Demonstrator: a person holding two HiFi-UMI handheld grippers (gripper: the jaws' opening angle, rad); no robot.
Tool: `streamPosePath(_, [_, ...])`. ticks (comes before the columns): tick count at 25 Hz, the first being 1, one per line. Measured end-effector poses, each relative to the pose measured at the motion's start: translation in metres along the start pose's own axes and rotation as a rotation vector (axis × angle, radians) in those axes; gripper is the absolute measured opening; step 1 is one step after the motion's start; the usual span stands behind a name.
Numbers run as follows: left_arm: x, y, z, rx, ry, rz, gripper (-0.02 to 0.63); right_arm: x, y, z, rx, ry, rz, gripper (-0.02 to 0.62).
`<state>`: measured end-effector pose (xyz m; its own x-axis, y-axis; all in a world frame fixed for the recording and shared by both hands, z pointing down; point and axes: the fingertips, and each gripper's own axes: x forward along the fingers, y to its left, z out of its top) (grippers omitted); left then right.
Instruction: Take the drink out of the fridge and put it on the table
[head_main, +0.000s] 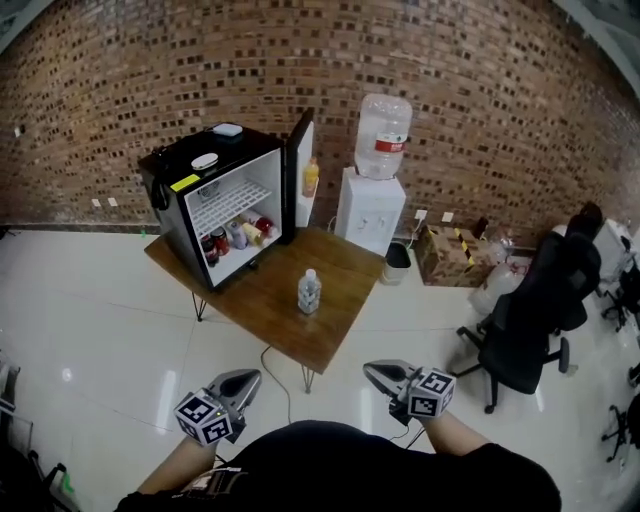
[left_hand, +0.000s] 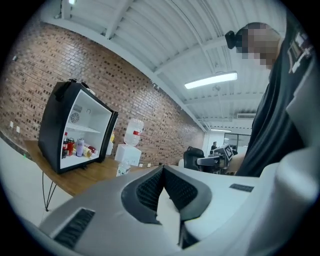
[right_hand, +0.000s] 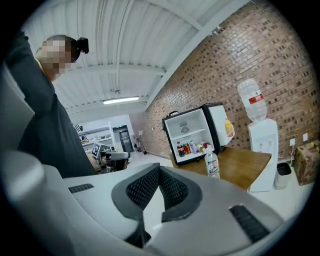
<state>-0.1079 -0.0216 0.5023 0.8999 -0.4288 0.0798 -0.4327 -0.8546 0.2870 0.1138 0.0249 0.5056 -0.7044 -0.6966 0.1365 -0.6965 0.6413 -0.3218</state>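
Note:
A clear drink bottle (head_main: 309, 292) with a white cap stands upright on the wooden table (head_main: 262, 303), out in front of the black mini fridge (head_main: 215, 205). The fridge door is open, and several cans and bottles (head_main: 236, 237) sit on its lower shelf. A yellow bottle (head_main: 311, 178) stands in the door. My left gripper (head_main: 250, 377) and right gripper (head_main: 372, 369) hover low over the floor, well short of the table, both shut and empty. The bottle (right_hand: 212, 164) and fridge (right_hand: 192, 132) show beyond the right gripper (right_hand: 159, 169). The left gripper (left_hand: 162, 170) also faces the fridge (left_hand: 75, 127).
A white water dispenser (head_main: 372, 200) stands behind the table against the brick wall, with a small bin (head_main: 397, 258) and cardboard boxes (head_main: 450, 255) to its right. A black office chair (head_main: 530, 320) stands at the right. White tiled floor lies between me and the table.

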Motion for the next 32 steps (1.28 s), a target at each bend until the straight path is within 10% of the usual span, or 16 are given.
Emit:
streamPosePath(12, [0.063, -0.089, -0.017, 0.039, 0.004, 0.058, -0.006, -0.086, -0.061, -0.001, -0.002, -0.019, 0.008, -0.014])
streamPosePath(32, [0.065, -0.085, -0.008, 0.049, -0.001, 0.047, -0.006, -0.089, -0.054, -0.005, -0.072, -0.020, -0.014, -0.014])
